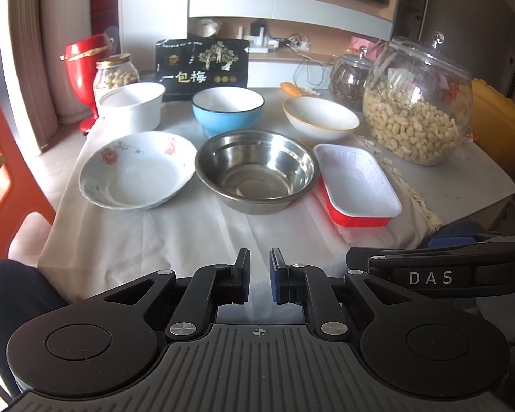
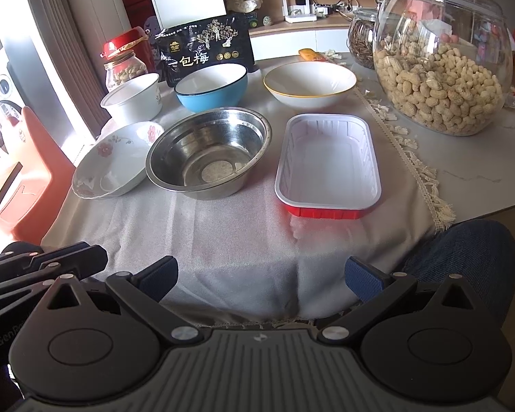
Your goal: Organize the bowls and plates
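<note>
On the white cloth stand a floral plate (image 1: 137, 170) (image 2: 115, 159), a steel bowl (image 1: 255, 170) (image 2: 209, 152), a red tray with white inside (image 1: 357, 185) (image 2: 328, 164), a white tub (image 1: 132, 106) (image 2: 132, 98), a blue bowl (image 1: 227, 110) (image 2: 211, 87) and a white bowl with yellow rim (image 1: 321, 118) (image 2: 309, 84). My left gripper (image 1: 259, 276) hovers at the near table edge, jaws nearly closed with a small gap, empty. My right gripper (image 2: 261, 276) is wide open and empty, near the front edge, before the tray.
A big glass jar of peanuts (image 1: 417, 103) (image 2: 443, 55) and a smaller seed jar (image 1: 348, 77) stand at the right. A black snack bag (image 1: 202, 65) (image 2: 207, 48), a small peanut jar (image 1: 115, 73) and a red container (image 1: 84, 68) stand behind. An orange chair (image 1: 3, 178) is at the left.
</note>
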A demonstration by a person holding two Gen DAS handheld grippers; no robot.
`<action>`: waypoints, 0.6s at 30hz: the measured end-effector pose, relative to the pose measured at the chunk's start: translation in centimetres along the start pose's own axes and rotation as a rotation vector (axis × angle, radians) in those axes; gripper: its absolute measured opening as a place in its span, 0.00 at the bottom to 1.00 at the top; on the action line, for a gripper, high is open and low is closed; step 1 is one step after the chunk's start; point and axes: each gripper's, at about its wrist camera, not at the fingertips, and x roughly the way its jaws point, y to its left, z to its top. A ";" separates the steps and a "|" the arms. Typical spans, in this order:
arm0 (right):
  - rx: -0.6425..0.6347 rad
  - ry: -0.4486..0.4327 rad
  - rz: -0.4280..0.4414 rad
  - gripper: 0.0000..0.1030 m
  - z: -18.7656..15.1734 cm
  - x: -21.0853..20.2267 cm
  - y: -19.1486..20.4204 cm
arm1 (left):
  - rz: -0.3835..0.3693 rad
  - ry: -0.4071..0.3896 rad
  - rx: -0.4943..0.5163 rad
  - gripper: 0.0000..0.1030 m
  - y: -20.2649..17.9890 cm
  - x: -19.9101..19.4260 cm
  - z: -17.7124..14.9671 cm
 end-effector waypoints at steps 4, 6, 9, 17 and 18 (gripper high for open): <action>0.000 0.000 0.003 1.00 -0.1 0.0 0.1 | 0.000 0.000 0.000 0.13 0.0 0.0 0.0; 0.003 -0.002 0.004 1.00 -0.1 -0.1 -0.1 | 0.001 0.001 0.001 0.13 0.0 0.0 0.0; 0.008 -0.002 0.004 1.00 0.0 0.0 -0.2 | 0.001 0.002 0.001 0.13 -0.1 0.0 -0.1; 0.016 0.002 0.007 1.00 -0.1 0.1 -0.3 | 0.002 0.003 0.001 0.13 -0.1 0.0 -0.2; 0.017 0.003 0.008 1.00 -0.2 0.1 -0.3 | 0.003 0.004 0.001 0.13 -0.1 0.0 -0.2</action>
